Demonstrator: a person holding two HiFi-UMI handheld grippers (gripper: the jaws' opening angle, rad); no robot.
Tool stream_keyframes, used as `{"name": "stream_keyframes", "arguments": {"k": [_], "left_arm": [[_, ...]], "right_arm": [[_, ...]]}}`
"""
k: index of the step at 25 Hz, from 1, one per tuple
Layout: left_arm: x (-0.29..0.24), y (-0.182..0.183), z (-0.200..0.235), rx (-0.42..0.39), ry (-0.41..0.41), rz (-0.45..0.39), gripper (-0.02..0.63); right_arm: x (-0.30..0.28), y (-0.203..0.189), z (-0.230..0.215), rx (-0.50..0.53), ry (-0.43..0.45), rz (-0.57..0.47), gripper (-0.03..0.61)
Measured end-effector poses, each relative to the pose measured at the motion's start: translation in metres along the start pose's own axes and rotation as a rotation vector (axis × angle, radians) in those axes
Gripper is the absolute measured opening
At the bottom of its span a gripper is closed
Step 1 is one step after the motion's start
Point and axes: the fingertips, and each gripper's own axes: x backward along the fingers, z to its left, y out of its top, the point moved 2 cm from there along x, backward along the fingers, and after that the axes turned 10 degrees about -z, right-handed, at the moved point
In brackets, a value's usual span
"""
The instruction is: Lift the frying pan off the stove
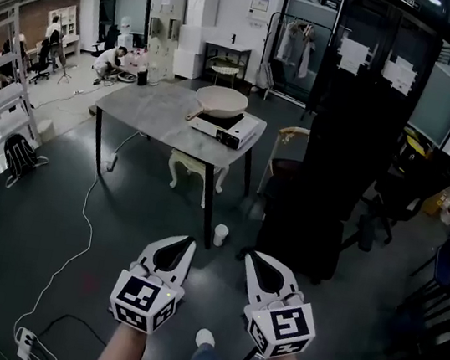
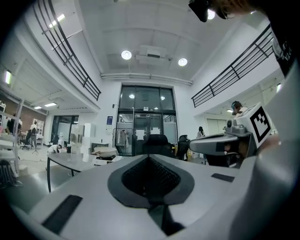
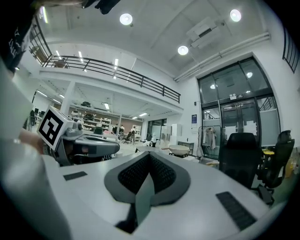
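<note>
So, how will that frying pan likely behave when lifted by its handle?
The frying pan looks rigid, so it should lift in one piece. Its wide bowl sits well off the single handle, so it will probably tip bowl-down. Resting on the flat stove, it may slide if nudged.

The left gripper [image 1: 184, 243] and the right gripper [image 1: 252, 257] are hovering side by side, both pointing ahead. Well ahead of them and slightly left, the table [image 1: 142, 113] is standing. The stove [image 1: 229, 130] is sitting on the table's right end, and the frying pan [image 1: 221, 101] is resting on the stove. A stool [image 1: 195, 168] is standing under the table. A cup [image 1: 220, 234] is sitting on the floor [image 1: 116, 225] just ahead, between the grippers and the table. A chair [image 1: 340, 176] is standing ahead and to the right of the right gripper. A cable [image 1: 79, 245] is trailing left of the left gripper toward a power strip [image 1: 24, 344].
</note>
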Motion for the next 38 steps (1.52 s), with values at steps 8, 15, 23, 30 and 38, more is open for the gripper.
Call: {"name": "stream_keyframes", "arguments": {"k": [8, 15, 23, 30, 38], "left_arm": [[-0.052, -0.004, 0.025, -0.028, -0.004, 0.013, 0.012], [-0.113, 0.001, 0.054, -0.050, 0.040, -0.004, 0.012], [-0.143, -0.018, 0.073, -0.039, 0.092, 0.005, 0.012], [-0.167, -0.029, 0.098, -0.017, 0.106, 0.007, 0.012], [-0.213, -0.042, 0.151, -0.009, 0.069, 0.017, 0.012]], "right_arm": [[-0.054, -0.012, -0.040, -0.076, 0.015, -0.018, 0.025], [-0.116, -0.012, -0.081, -0.093, 0.083, -0.027, 0.025], [-0.152, -0.024, -0.114, -0.100, 0.133, -0.031, 0.025], [-0.180, -0.041, -0.124, -0.085, 0.139, 0.007, 0.025], [-0.242, -0.056, -0.145, -0.078, 0.143, 0.046, 0.025]]}}
